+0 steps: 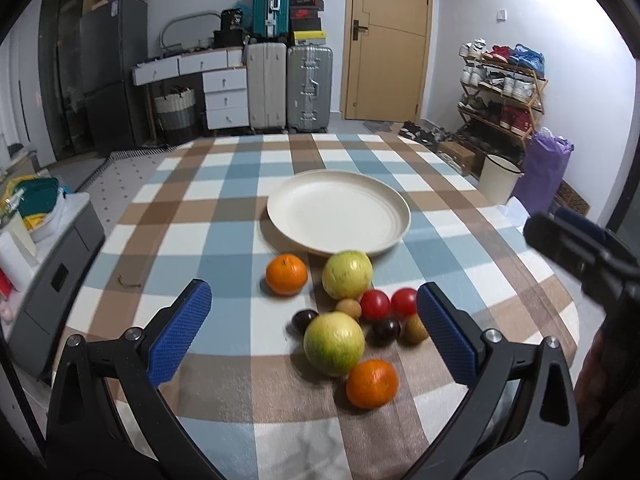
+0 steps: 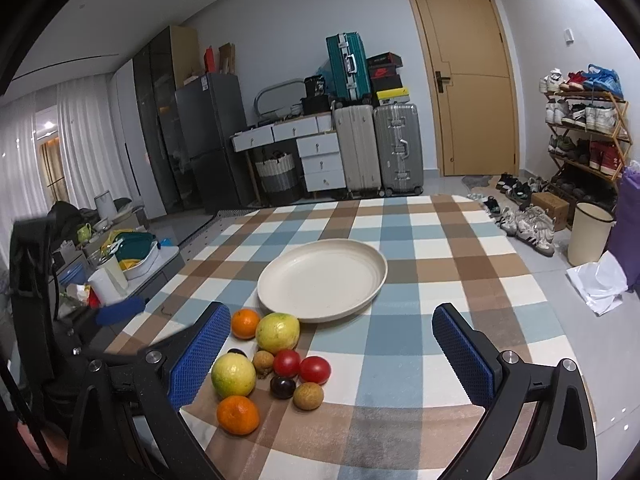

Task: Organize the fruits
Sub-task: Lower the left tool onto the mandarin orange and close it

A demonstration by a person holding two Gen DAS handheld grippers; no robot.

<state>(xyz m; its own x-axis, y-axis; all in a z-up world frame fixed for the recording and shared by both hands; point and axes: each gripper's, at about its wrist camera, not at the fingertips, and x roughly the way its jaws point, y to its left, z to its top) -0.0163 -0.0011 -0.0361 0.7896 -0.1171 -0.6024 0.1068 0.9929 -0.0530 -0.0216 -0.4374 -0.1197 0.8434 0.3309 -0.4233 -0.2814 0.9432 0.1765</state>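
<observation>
The left gripper [image 1: 314, 314] has its fingers spread wide, with the pile of fruit on the checked tablecloth [image 1: 224, 216] between and just ahead of them: two oranges [image 1: 372, 383], green apples [image 1: 334, 343], tomatoes [image 1: 375, 305]. The plate [image 1: 338, 212] lies beyond. The right gripper [image 2: 332, 340] is also spread, the fruit beside its left finger [image 2: 198, 354].
</observation>
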